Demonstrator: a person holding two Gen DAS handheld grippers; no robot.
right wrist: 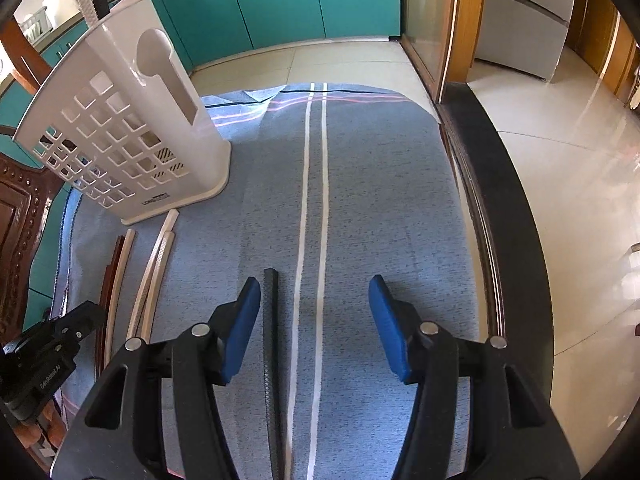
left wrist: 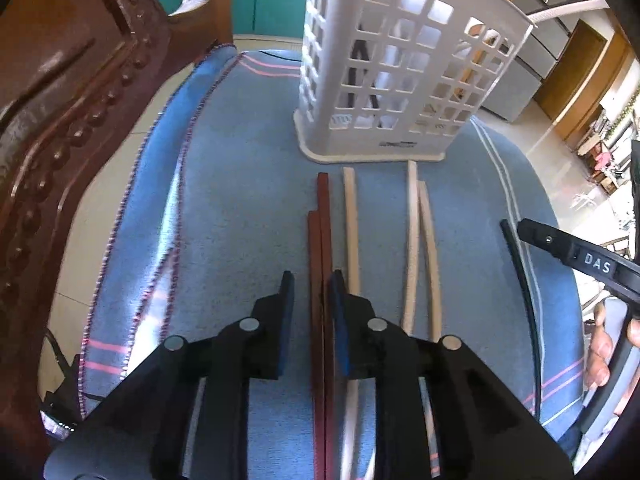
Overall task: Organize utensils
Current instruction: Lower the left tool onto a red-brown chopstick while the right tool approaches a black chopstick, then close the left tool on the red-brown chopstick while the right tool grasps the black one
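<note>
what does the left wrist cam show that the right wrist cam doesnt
Only the left wrist view: the left gripper straddling the dark red chopsticks, pads not yet pressing, and utensils already standing in the basket.

Only the right wrist view: the right gripper open, the black chopstick by its left pad.

Both: white basket, pale chopsticks, blue cloth.

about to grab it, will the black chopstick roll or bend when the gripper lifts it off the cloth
The black chopstick looks squared and textured, so it probably won't roll on the blue cloth or slip much. It reads as a stiff rod, unlikely to bend. Being long and thin, it may tilt if the right gripper, now open around it, pinches off-centre.
</note>
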